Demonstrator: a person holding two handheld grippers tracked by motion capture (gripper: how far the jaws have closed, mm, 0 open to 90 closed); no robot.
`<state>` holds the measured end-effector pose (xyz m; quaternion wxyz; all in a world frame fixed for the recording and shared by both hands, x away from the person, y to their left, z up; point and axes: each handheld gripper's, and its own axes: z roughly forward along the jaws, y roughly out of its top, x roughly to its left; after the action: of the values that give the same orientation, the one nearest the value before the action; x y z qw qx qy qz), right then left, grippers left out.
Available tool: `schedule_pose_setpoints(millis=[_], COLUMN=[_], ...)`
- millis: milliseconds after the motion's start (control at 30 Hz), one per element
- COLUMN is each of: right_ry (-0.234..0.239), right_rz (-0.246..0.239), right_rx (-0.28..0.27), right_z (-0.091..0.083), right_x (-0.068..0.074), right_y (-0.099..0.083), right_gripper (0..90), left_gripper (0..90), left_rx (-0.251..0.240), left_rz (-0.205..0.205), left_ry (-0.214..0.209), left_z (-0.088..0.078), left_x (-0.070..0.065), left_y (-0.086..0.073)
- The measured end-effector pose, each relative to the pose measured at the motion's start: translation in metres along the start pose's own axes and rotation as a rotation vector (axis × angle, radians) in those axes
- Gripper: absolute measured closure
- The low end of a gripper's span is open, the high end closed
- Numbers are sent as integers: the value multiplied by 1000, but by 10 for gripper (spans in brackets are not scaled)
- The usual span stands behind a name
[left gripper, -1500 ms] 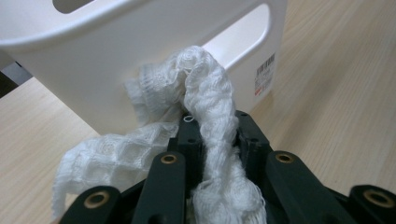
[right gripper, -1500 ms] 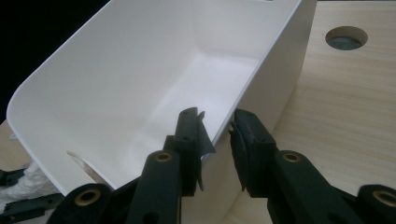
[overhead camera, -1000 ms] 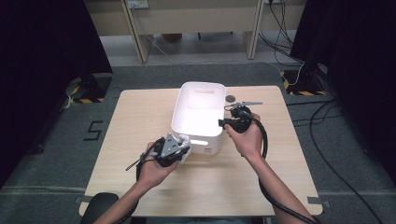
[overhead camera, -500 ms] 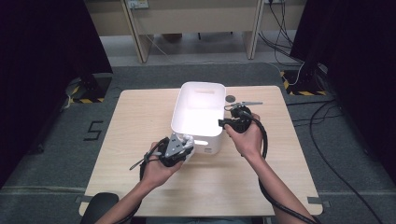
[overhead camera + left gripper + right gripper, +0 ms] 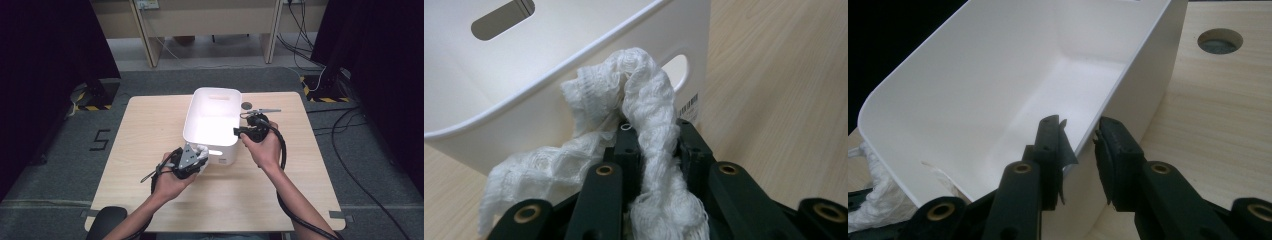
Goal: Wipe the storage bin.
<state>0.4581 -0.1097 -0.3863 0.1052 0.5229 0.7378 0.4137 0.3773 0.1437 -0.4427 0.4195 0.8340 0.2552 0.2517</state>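
The left tongs (image 5: 651, 145) are clenched on a white cloth (image 5: 644, 100), held just outside the near wall of the white bin (image 5: 212, 117) on the surface (image 5: 150, 130). The right tongs (image 5: 1078, 142) straddle the bin's side rim, seemingly gripping it. Loose folds may snag the rim and drape outside if lifted too low.

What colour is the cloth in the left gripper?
White, with an open net-like weave; the cloth shows best in the left gripper view.

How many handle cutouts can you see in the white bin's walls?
2: one slot in the white bin's far end wall, one in the near end wall behind the white cloth.
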Motion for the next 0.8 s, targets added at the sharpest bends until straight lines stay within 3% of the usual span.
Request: schedule_pose_setpoints(millis=[800], right_ry=[1], right_rz=[1], right_rx=[0], right_z=[0], right_x=[0], right_y=[0], right_gripper=[721], left_gripper=[752], left_rx=[40], left_rz=[1], left_ry=[13], left_z=[15], left_x=[-10], left_y=[-12])
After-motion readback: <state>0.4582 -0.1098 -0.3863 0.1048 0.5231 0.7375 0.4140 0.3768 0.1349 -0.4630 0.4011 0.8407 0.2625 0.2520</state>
